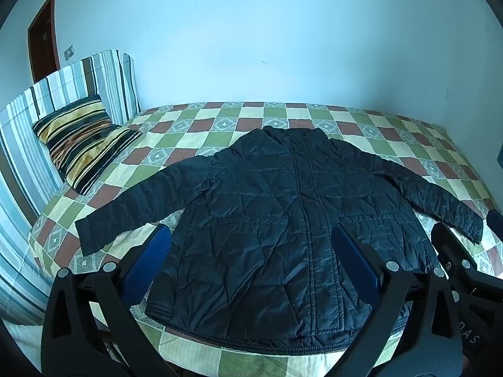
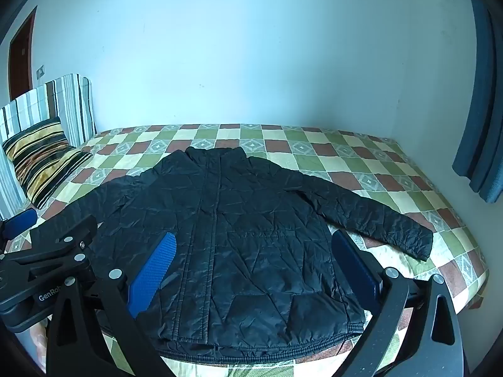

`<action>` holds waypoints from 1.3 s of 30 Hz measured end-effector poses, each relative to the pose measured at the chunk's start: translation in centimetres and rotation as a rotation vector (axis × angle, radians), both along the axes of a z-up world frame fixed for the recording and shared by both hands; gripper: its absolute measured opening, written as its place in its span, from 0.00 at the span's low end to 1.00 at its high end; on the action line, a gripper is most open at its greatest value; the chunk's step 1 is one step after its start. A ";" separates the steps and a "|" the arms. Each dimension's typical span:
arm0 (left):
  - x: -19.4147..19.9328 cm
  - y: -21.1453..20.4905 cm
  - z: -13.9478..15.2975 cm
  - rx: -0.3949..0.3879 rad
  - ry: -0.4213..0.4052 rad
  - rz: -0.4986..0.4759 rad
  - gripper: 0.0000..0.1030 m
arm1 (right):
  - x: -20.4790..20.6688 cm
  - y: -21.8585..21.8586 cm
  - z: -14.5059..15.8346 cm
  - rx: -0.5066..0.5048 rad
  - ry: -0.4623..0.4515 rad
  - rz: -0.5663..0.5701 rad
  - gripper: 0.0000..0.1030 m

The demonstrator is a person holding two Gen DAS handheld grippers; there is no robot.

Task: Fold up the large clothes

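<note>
A black quilted jacket (image 1: 276, 207) lies flat and face up on the checked bedspread (image 1: 201, 128), collar towards the far wall, both sleeves spread out to the sides. It also shows in the right wrist view (image 2: 239, 229). My left gripper (image 1: 251, 251) is open and empty, held above the jacket's near hem. My right gripper (image 2: 254, 257) is open and empty too, above the hem a little further right. Its black frame shows in the left wrist view (image 1: 456, 260). The left gripper's frame shows in the right wrist view (image 2: 47, 257).
A striped pillow (image 1: 81, 150) leans on a striped headboard cover (image 1: 41, 119) at the bed's left end. A pale wall runs behind the bed. A blue curtain (image 2: 481, 119) hangs at the right. A brown door (image 1: 44, 40) is at the far left.
</note>
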State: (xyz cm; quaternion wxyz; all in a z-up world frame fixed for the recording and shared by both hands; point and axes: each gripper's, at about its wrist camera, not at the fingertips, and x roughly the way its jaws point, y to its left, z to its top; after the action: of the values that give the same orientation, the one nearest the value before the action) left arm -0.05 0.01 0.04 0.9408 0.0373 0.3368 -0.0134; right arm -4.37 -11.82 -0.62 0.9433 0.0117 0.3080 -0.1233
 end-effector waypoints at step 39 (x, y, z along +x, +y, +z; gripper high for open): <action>0.1 0.8 0.3 0.010 -0.008 -0.001 0.98 | 0.0 -0.1 0.4 0.001 -0.014 -0.001 0.95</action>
State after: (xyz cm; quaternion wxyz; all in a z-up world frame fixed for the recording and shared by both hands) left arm 0.03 0.81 0.34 0.9418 0.0424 0.3332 -0.0120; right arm -4.38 -11.94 -0.21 0.9454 0.0131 0.3013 -0.1237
